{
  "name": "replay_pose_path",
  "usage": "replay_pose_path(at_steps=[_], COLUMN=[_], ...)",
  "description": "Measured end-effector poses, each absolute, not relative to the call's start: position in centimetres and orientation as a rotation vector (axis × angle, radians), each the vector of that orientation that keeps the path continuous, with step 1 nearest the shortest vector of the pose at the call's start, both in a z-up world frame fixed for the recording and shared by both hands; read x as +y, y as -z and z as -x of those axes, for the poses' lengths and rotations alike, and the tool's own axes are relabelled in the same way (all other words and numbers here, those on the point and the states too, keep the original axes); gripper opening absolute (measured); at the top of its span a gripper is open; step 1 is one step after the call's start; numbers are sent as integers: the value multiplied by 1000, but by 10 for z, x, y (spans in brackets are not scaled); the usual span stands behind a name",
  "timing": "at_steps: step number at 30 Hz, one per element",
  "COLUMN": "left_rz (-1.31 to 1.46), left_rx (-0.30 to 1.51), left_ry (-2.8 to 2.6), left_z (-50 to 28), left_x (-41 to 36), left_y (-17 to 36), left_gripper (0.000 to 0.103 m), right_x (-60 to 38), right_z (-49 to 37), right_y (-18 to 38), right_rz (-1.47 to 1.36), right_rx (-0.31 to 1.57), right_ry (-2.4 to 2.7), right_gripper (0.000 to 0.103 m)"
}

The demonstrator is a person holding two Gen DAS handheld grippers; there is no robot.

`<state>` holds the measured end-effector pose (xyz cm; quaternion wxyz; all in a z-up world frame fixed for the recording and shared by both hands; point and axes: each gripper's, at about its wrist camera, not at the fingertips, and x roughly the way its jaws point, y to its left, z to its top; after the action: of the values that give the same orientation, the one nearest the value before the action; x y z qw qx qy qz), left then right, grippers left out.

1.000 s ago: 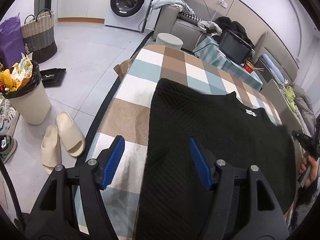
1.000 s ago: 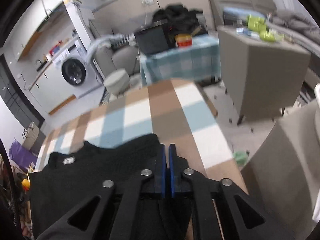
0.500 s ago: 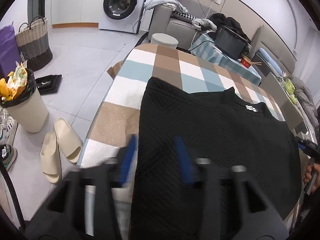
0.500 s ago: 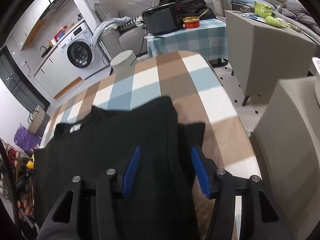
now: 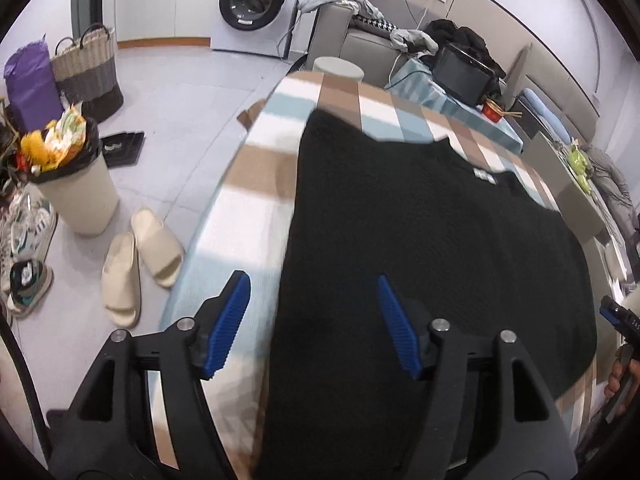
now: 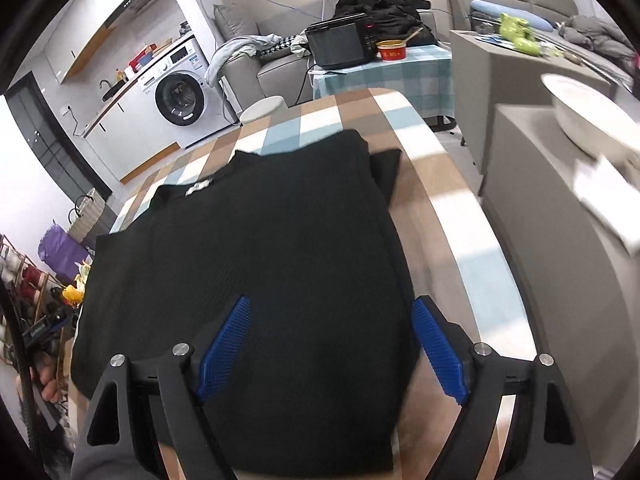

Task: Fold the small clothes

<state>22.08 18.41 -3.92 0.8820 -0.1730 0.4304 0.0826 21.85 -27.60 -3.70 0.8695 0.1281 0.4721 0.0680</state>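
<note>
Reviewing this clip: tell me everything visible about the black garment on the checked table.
The black garment is a knit-looking top with a textured weave, a round neckline and a small white label at the collar. It lies flat on the checked tablecloth, collar away from the cameras, sides apparently folded in, a bit of fabric poking out at its far right corner. Both grippers hover above its near edges with opening jaws; nothing grips it.
</note>
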Motion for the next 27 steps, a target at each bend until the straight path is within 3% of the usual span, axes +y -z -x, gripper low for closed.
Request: replay_pose_path(at_steps=[7, 19, 24, 26, 27], left_rz=[372, 332, 304, 290, 284], left_rx=[931, 967, 970, 975, 977], left_ry=[-176, -140, -149, -149, -151], left_z=[-170, -147, -143, -142, -142], left_x=[165, 128, 117, 116, 114], left_y=[50, 52, 51, 50, 50], left_gripper=[64, 64, 64, 64, 64], right_x=[-292, -268, -256, -255, -257], right_z=[-166, -160, -161, -160, -160], right_y=[58, 65, 67, 68, 69], right_rz=[-372, -328, -241, -211, -209], right_rx=[1020, 1012, 1004, 1001, 994], right_ry=[-136, -174, -151, -127, -123], right_gripper=[85, 84, 60, 35, 30])
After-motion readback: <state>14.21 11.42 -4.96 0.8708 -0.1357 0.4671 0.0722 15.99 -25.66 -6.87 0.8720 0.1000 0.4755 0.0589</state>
